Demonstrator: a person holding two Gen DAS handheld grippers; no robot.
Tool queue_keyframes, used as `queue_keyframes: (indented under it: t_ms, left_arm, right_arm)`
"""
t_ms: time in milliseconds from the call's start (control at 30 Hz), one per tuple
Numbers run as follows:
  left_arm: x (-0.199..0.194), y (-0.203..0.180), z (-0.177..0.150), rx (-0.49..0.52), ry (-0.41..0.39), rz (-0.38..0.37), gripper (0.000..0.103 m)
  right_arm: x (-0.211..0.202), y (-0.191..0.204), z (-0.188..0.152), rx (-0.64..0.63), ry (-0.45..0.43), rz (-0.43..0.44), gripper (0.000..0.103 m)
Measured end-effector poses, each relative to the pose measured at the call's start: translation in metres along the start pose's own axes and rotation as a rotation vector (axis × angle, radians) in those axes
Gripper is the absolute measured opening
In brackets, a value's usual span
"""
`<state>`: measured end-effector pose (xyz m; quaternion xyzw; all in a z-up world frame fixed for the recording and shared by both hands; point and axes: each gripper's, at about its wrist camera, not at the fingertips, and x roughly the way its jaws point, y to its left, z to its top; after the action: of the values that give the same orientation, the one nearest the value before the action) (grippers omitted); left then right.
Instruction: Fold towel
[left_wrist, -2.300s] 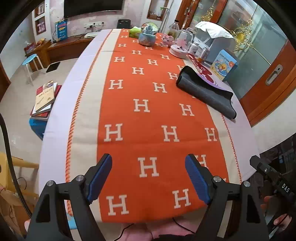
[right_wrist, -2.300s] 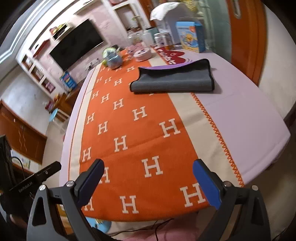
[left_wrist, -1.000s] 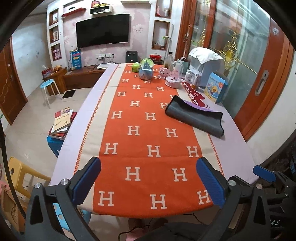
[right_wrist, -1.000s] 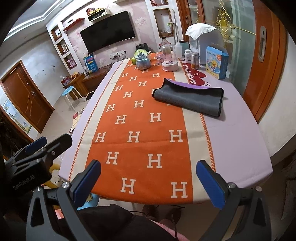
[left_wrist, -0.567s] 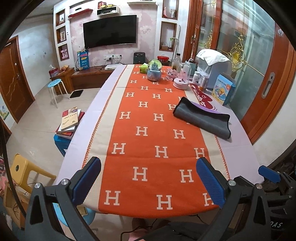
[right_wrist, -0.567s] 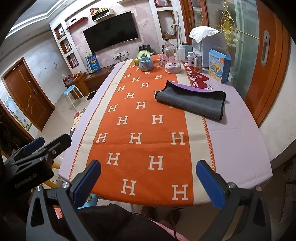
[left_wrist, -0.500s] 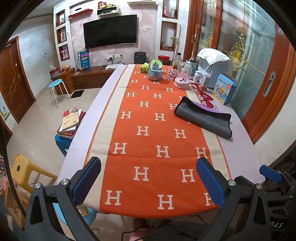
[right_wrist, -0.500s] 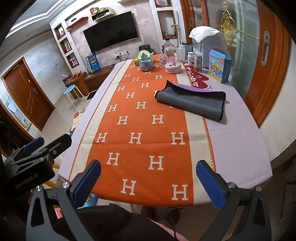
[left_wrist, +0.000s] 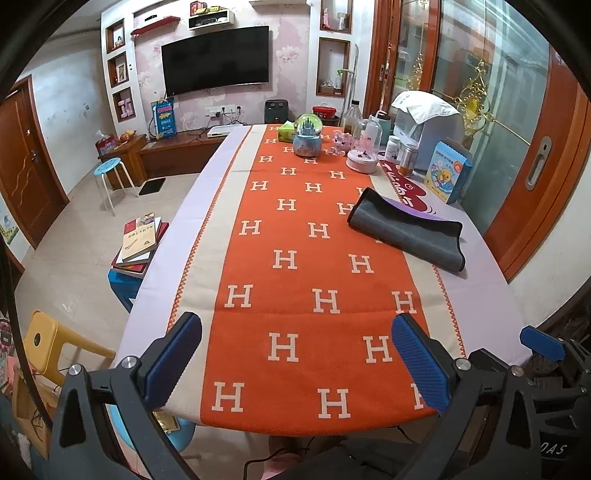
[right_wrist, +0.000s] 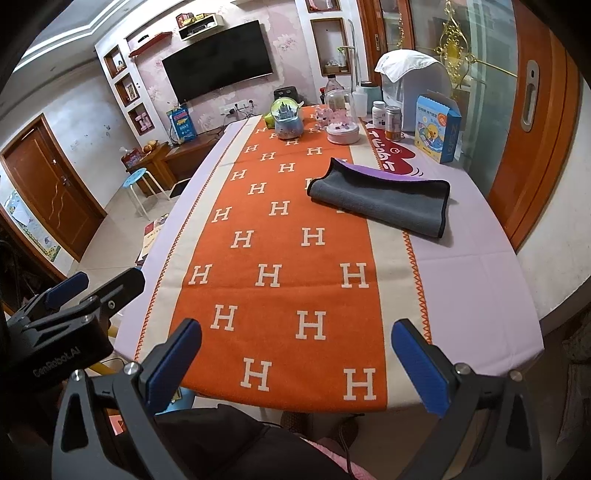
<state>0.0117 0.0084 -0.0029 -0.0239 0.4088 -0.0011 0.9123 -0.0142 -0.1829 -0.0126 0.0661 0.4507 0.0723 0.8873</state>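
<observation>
A dark grey towel (left_wrist: 406, 232) with a purple inner side lies folded on the right part of the table, half on the orange runner; it also shows in the right wrist view (right_wrist: 380, 201). My left gripper (left_wrist: 295, 358) is open and empty, held back over the table's near edge, far from the towel. My right gripper (right_wrist: 295, 362) is open and empty, also over the near edge. The right gripper's blue tip shows at the right in the left wrist view (left_wrist: 543, 343). The left gripper shows at the left in the right wrist view (right_wrist: 66, 310).
An orange runner (left_wrist: 306, 280) with white H marks covers the table's middle. A snow globe (left_wrist: 307, 134), a pink dish, jars, a blue box (left_wrist: 447, 171) and a white appliance crowd the far right end. Books on a stool (left_wrist: 138, 242) stand left of the table.
Both grippers have drawn back and risen from the table, and their jaws have opened wider than 2.3 s ago. The towel has not moved.
</observation>
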Motion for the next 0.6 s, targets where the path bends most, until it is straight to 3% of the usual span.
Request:
queue_keyframes:
  t_ms: [600]
  left_arm:
    - [0.002, 0.0012, 0.0012, 0.03, 0.009, -0.016, 0.102]
  right_arm:
    - [0.0044, -0.0008, 0.0022, 0.003, 0.011, -0.008, 0.103]
